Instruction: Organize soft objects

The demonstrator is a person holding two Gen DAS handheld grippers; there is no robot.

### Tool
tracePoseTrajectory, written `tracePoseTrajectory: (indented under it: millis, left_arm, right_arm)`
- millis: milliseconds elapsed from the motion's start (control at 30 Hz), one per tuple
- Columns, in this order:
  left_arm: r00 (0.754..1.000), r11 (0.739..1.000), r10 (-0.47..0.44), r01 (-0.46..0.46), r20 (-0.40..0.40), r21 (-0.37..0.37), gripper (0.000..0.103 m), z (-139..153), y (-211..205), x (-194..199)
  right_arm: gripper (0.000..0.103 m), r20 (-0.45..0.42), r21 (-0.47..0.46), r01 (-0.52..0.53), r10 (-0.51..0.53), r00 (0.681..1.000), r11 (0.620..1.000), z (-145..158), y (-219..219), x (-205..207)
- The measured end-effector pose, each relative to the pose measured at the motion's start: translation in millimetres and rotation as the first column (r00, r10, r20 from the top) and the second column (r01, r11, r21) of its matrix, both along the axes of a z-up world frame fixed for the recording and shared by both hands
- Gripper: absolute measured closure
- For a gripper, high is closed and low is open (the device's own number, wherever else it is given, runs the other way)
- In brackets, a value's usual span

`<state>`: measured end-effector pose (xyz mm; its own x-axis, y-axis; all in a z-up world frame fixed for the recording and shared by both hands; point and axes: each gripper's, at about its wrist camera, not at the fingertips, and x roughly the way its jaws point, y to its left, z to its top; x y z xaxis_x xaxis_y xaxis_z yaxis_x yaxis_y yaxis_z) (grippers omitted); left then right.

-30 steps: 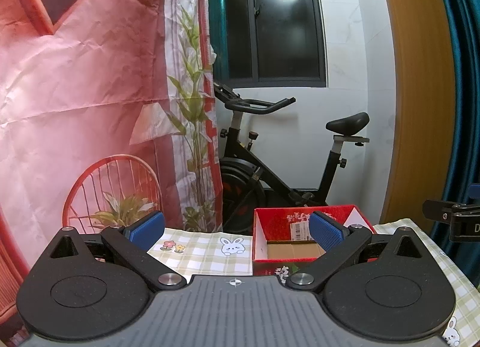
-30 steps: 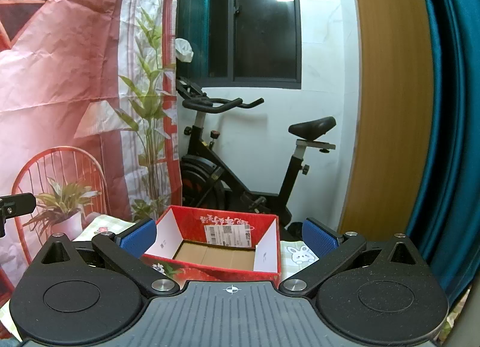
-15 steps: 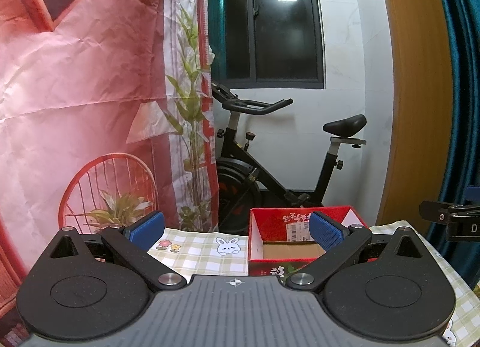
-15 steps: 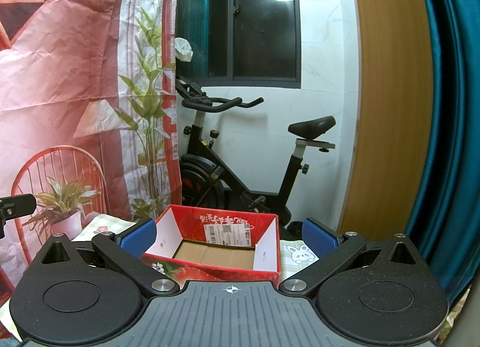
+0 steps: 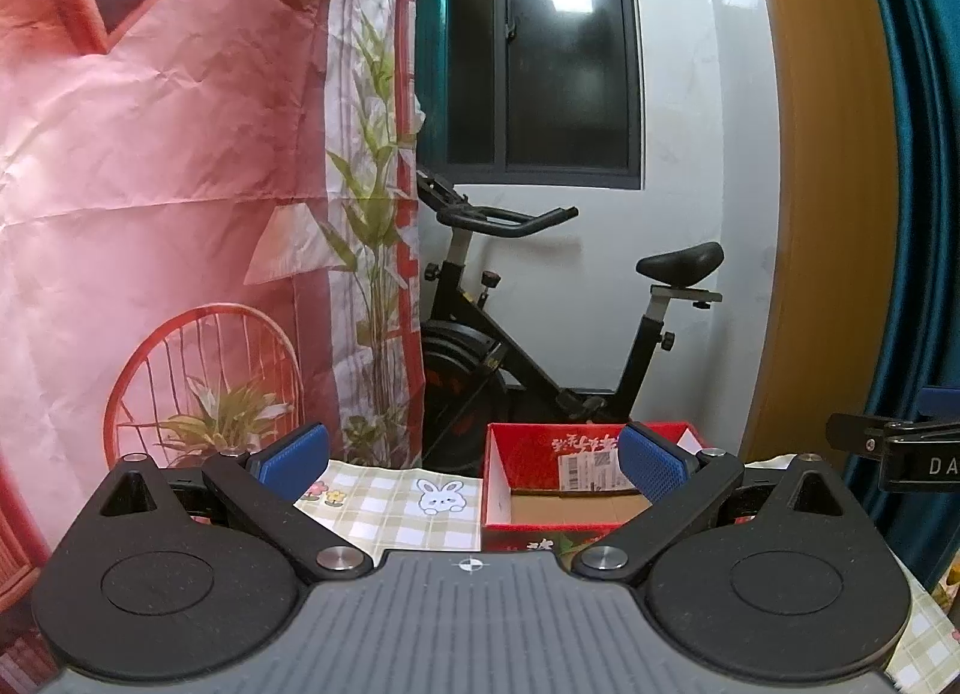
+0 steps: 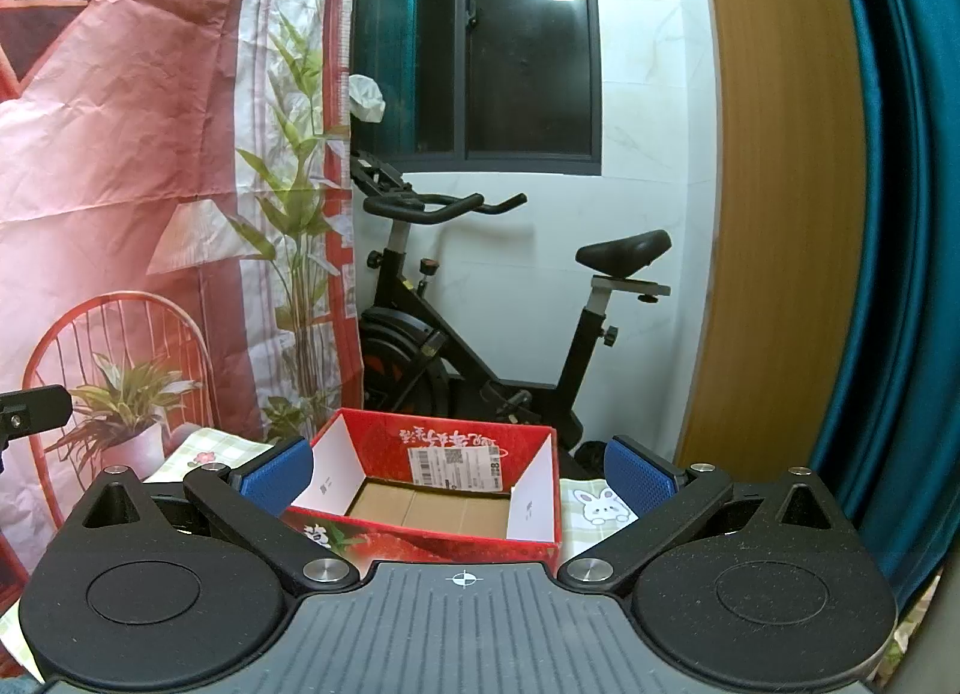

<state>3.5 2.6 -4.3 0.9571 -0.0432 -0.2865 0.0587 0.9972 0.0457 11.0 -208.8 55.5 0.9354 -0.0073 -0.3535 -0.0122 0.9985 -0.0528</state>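
— On the checked tablecloth (image 5: pixel 384 505), what do we record?

— We record one red cardboard box (image 6: pixel 432 484), open at the top, its brown floor bare as far as we see it. A white shipping label (image 6: pixel 453 469) sits on its far inner wall. We find no soft objects in either view; the near stretch of the cloth is hidden behind the gripper bodies, so we cannot speak for it.

— State of the left gripper (image 5: pixel 474 463)?

— Spread wide, nothing between its blue pads (image 5: pixel 291 454). It hangs above the cloth, with the printed rabbit (image 5: pixel 435 496) showing between the fingers and the box just behind its right-hand pad.

— And the right gripper (image 6: pixel 459 478)?

— Likewise spread wide and holding nothing. The box shows between its fingers from this view; whether the pads are level with the rim or nearer the camera, we cannot tell.

— Surroundings?

— Behind the table we note a black exercise bike (image 6: pixel 480 310) against the white wall, a dark window (image 6: pixel 480 34) above it, a creased red printed backdrop (image 5: pixel 150 154) to the left, and a teal curtain (image 6: pixel 900 214) to the right.
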Motion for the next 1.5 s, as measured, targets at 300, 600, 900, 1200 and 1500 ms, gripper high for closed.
tracePoseTrajectory:
  millis: [300, 600, 900, 1200, 1500]
  left_arm:
    - [1.0, 1.0, -0.005, 0.005, -0.013, -0.008, 0.0, 0, 0, 2]
    - [1.0, 1.0, 0.002, -0.002, -0.013, 0.014, 0.0, -1, 0, 3]
    - [1.0, 1.0, 0.002, -0.002, -0.011, 0.016, 0.0, -1, 0, 1]
    - [1.0, 1.0, -0.008, 0.008, -0.015, 0.007, 0.0, -2, 1, 1]
    - [1.0, 0.998, 0.022, -0.022, -0.003, 0.051, 0.0, -22, -4, 10]
  right_arm:
    - [0.0, -0.002, -0.001, 0.001, -0.001, 1.0, 1.0, -2, 0, 1]
    - [0.0, -0.003, -0.001, 0.0, 0.0, 1.0, 1.0, -3, 0, 1]
    - [0.0, -0.004, -0.001, 0.0, 0.0, 1.0, 1.0, -3, 0, 1]
    - [0.0, 0.0, 0.006, -0.009, 0.009, 1.0, 1.0, -4, -1, 1]
    - [0.0, -0.025, 0.093, -0.059, 0.062, 0.998, 0.994, -44, -12, 14]
